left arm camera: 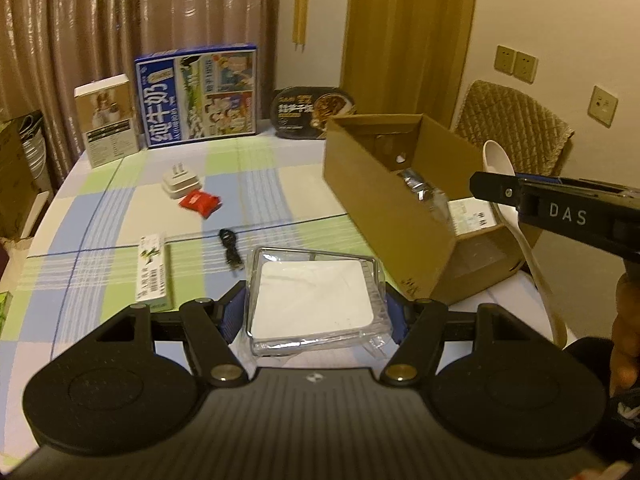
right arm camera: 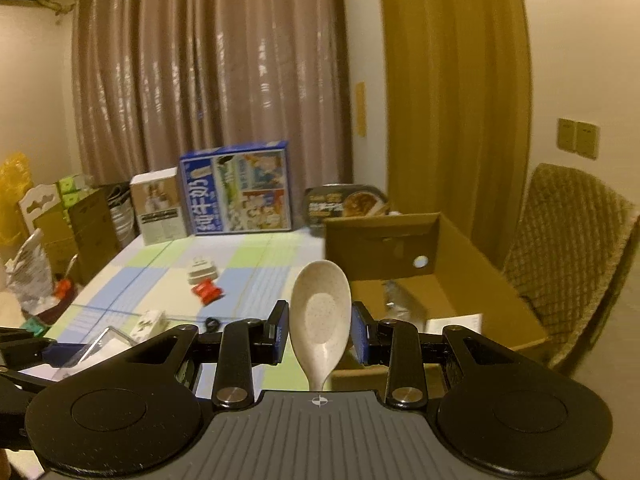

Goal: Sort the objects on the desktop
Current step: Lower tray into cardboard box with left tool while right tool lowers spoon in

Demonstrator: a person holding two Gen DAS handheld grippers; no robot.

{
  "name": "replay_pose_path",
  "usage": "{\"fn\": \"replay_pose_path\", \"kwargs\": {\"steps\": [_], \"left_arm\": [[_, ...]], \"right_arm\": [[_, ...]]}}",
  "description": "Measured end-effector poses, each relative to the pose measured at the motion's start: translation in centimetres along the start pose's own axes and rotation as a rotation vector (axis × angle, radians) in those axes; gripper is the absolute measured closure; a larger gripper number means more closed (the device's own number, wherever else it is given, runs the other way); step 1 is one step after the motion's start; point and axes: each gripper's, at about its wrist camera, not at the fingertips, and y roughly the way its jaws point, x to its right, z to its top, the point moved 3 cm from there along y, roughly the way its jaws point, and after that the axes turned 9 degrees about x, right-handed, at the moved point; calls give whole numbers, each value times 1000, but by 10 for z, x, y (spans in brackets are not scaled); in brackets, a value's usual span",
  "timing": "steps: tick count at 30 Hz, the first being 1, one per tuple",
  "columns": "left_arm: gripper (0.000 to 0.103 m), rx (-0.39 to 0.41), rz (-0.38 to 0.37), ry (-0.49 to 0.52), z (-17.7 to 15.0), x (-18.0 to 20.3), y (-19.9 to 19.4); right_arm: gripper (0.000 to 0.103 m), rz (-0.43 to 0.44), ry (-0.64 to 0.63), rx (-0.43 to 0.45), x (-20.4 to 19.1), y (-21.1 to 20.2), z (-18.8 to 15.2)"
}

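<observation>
Clearly, in the left wrist view the left gripper (left arm camera: 316, 312) clamps a clear plastic case (left arm camera: 316, 300) holding a white pad, with the cardboard box (left arm camera: 384, 208) at two o'clock already holding a few items. Still loose on the checked tablecloth (left arm camera: 100, 208) at eleven o'clock: a charger plug (left arm camera: 180, 182), red packet (left arm camera: 200, 203), black cable (left arm camera: 230, 248), slim carton (left arm camera: 154, 270). In the right wrist view the right gripper (right arm camera: 318, 330) appears to pinch a speckled spoon (right arm camera: 320, 316), bowl up, the box at two o'clock. Sorting seems partway done.

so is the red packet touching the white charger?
Cannot tell. In the left wrist view the red packet sits against the white charger, possibly overlapping; no gap or contact shows plainly.
</observation>
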Motion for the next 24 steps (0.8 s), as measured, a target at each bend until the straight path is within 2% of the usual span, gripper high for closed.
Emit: {"fn": "replay_pose_path", "kwargs": {"steps": [6,14,21,24], "left_arm": [[39,16,-46,11,14,23,9],[39,44,-108,28,37,54,26],[39,66,-154,41,59,77,46],[39,65,-184,14,68,83,56]], "right_arm": [[73,-59,4,19,33,0,11],[73,-97,12,17,73,9,24],[73,-101,38,14,105,25,41],[73,-95,58,7,117,35,48]]}}
